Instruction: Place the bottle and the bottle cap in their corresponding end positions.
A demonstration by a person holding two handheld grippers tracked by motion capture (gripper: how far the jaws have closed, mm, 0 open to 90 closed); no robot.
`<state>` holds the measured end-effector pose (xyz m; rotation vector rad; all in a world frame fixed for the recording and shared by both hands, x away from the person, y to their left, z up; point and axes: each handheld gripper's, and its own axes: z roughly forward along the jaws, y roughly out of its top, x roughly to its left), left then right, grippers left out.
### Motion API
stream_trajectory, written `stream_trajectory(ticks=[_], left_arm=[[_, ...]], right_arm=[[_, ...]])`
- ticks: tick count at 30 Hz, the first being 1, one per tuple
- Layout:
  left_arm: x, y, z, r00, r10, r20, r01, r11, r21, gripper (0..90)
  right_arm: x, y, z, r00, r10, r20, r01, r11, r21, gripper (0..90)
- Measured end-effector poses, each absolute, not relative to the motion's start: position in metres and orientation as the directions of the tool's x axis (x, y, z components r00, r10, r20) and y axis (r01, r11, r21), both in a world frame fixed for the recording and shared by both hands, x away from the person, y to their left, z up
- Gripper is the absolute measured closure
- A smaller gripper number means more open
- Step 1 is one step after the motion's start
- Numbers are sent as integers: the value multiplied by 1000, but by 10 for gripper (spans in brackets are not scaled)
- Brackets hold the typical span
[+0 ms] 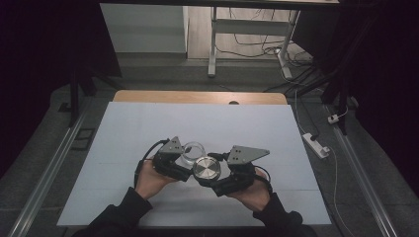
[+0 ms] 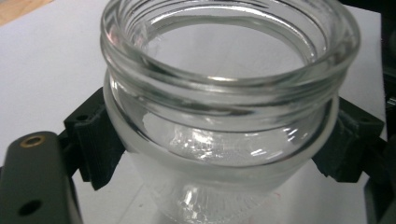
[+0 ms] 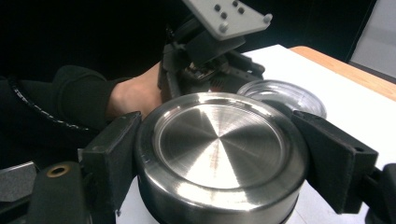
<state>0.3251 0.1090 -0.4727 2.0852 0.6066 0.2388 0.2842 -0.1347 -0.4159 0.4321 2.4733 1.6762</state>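
High view shows a person seated at a table covered by a white board (image 1: 148,123), with both forearms in dark sleeves coming in from the bottom edge. The left gripper (image 1: 184,158) and the right gripper (image 1: 210,177) meet near the middle of the board, close to the person's side, each with a grey three-cornered plate on top.

Left gripper view has the two black jaws pressed against opposite sides of a clear glass jar (image 2: 224,116), just below its threaded neck. The jar stands upright on the white surface, its mouth open and bare of any cover, and the jaws are closed firmly onto it. From above, the same jar (image 1: 193,149) sits just beyond and slightly left of the lid, the two almost touching.

Right gripper view has its jaws clamped on the rim of a round brushed-metal lid (image 3: 219,149), one jaw on each side. The lid faces upward, roughly level, and its flat centre catches the light. Behind it the left gripper (image 3: 210,70) and the person's left hand (image 3: 128,95) appear, with the glass jar's rim (image 3: 285,93) just past the lid's far edge. From above, the lid (image 1: 206,169) lies between the two grippers, just beside the jar
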Motion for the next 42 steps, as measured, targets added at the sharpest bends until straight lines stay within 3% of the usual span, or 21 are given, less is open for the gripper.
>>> stream_trajectory(ticks=[42], left_arm=[[391,93,-477,840,542,-29,297,-414,860,159]], right_arm=[[293,-135,-481,-948,314,58,190,407,894,192]])
